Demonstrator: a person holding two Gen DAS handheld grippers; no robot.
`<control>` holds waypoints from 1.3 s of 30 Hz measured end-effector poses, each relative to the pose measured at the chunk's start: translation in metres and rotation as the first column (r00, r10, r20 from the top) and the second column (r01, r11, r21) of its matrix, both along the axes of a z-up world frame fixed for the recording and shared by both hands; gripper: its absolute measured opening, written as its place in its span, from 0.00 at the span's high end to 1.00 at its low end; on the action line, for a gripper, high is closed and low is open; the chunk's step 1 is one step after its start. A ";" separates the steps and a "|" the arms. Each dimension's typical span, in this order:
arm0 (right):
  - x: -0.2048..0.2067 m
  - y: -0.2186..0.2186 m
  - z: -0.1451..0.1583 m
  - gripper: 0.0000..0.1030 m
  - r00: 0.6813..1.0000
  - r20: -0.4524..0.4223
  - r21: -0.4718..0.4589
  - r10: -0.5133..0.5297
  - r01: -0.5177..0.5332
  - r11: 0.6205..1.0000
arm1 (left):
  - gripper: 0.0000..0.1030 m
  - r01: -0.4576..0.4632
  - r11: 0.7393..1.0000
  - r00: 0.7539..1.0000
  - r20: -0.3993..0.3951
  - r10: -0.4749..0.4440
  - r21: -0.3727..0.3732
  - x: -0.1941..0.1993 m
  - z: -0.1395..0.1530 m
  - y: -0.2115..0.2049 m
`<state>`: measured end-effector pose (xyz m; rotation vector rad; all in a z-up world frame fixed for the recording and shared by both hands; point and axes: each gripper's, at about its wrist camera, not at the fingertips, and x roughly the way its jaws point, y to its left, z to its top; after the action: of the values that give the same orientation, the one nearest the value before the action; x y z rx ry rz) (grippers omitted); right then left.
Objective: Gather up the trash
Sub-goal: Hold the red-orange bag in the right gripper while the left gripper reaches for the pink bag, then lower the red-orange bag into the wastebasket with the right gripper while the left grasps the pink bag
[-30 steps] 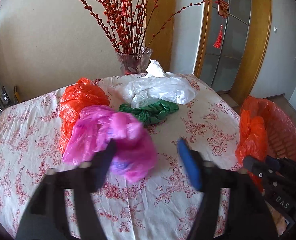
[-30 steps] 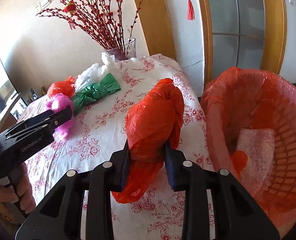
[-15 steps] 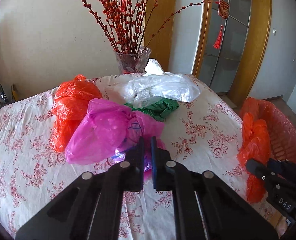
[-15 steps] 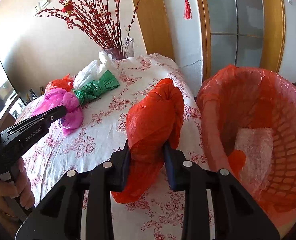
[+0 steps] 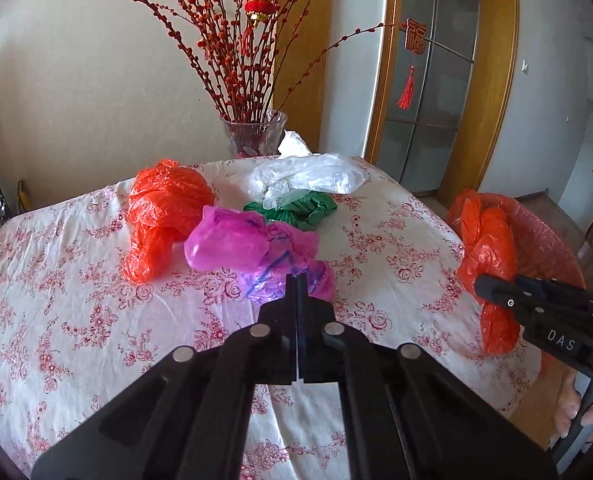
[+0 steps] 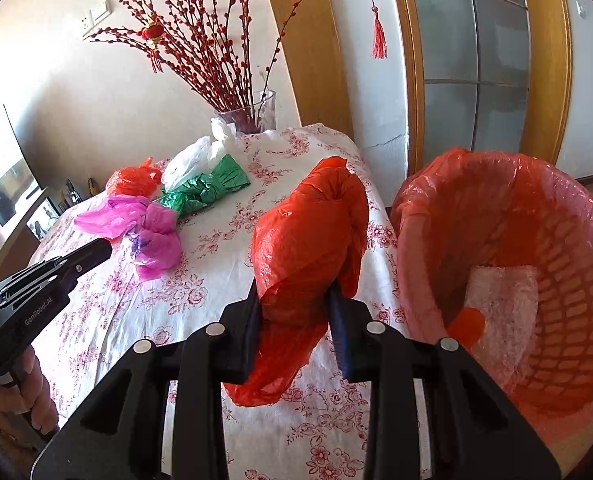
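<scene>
The lined waste basket [image 6: 504,280] sits off the table edge, just right of the right gripper [image 6: 296,300] and a little beyond it. The table [image 5: 76,300], under a floral cloth, spreads ahead of both grippers and carries the remaining trash.

The right gripper's jaws are clamped on a bulging red bag [image 6: 308,236], which sticks up from the jaws and hangs limp below them, above the table's edge beside the basket. The hold is on thin, slippery film; if the swing toward the basket is quick, the bag could slide out and drop between table and rim, or its hanging tail could catch on the liner's edge.

The left gripper [image 5: 297,280] has its jaws fully together, tips at the near edge of the pink bag [image 5: 252,248], which lies on the cloth directly ahead. I cannot tell whether any film is pinched between the tips. If only a thin fold, or none, is caught, a lift would likely leave the bag behind or tear it.

Beyond the pink bag lie an orange bag [image 5: 164,208] to its left and a green bag [image 5: 296,208] under a white bag [image 5: 308,178]; behind them stands a glass vase [image 5: 252,132] that a long reach could tip.
</scene>
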<state>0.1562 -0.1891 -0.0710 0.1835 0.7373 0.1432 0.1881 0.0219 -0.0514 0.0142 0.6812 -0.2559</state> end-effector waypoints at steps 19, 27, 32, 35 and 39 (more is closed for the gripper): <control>-0.006 -0.005 0.000 0.70 1.000 -0.001 0.014 -0.008 0.008 1.000 | 0.45 -0.058 0.989 0.990 -0.118 0.074 0.132 0.057 -0.026 -0.020; -0.008 -0.013 0.003 0.70 1.000 0.005 0.013 -0.016 0.016 1.000 | 0.60 0.002 0.994 0.995 -0.099 0.009 0.105 0.046 -0.020 -0.027; -0.015 -0.020 0.011 0.70 0.999 0.027 0.017 -0.019 0.019 1.000 | 0.62 0.019 0.997 0.997 -0.071 -0.014 0.072 0.023 -0.007 -0.027; -0.021 -0.028 0.017 0.70 0.999 0.043 0.019 -0.031 0.030 0.999 | 0.62 0.038 0.997 0.999 -0.038 -0.035 0.071 0.012 0.005 -0.031; -0.029 -0.042 0.024 0.70 0.996 0.061 0.023 -0.061 0.059 0.998 | 0.62 0.063 0.996 0.998 -0.009 -0.063 0.056 0.003 0.021 -0.041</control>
<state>0.1271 -0.2309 -0.0472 0.2206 0.6683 0.0993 0.1909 -0.0191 -0.0303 0.0884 0.6958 -0.2976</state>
